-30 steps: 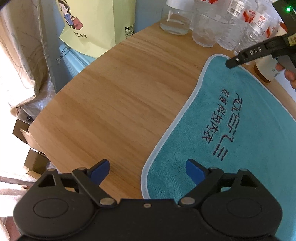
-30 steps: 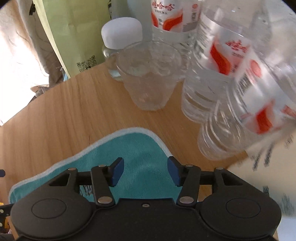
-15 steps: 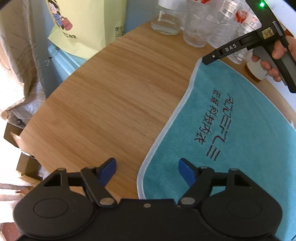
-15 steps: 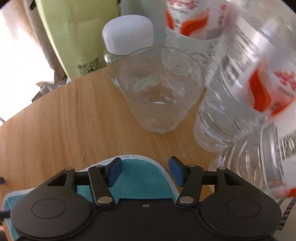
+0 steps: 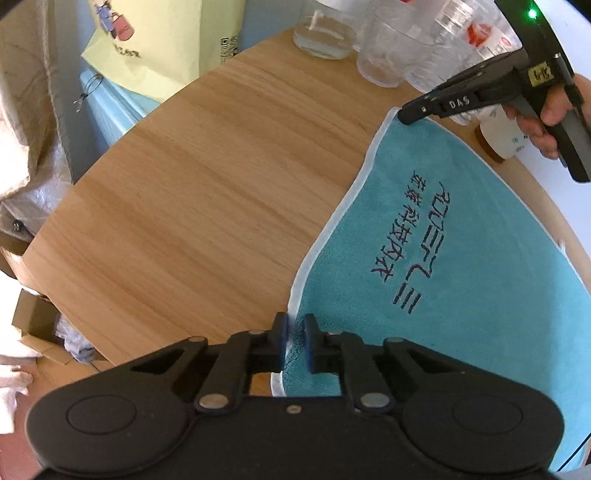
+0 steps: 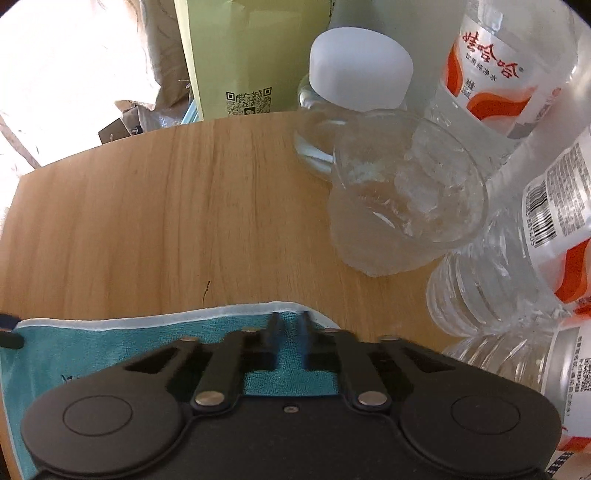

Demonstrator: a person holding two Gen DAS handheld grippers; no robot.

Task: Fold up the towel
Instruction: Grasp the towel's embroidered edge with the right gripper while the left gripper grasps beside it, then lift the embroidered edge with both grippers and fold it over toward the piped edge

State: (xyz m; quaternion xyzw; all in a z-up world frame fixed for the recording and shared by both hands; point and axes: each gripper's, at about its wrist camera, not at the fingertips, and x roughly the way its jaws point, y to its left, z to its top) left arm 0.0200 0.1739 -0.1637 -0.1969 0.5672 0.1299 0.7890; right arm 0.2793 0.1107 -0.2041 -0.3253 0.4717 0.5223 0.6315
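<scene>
"DAS" in white letters on the black right tool (image 5: 452, 102), plus a small yellow sticker higher up on its body (too blurry to read). Dark embroidered lettering on the teal towel (image 5: 461, 266), Chinese characters beside blocky strokes, not legible. "娃哈哈" in orange on the water bottle (image 6: 491, 66) label. Barcode on another bottle (image 6: 546, 206). QR code on the green bag (image 6: 249, 99).

A lived-in room of a home: a round wooden table (image 5: 207, 192) crowded at its far edge with water bottles (image 6: 491, 74) and a glass tumbler (image 6: 406, 192); beyond the table, a paper shopping bag (image 5: 170, 33), and cardboard boxes (image 5: 33, 317) on the floor beside it.
</scene>
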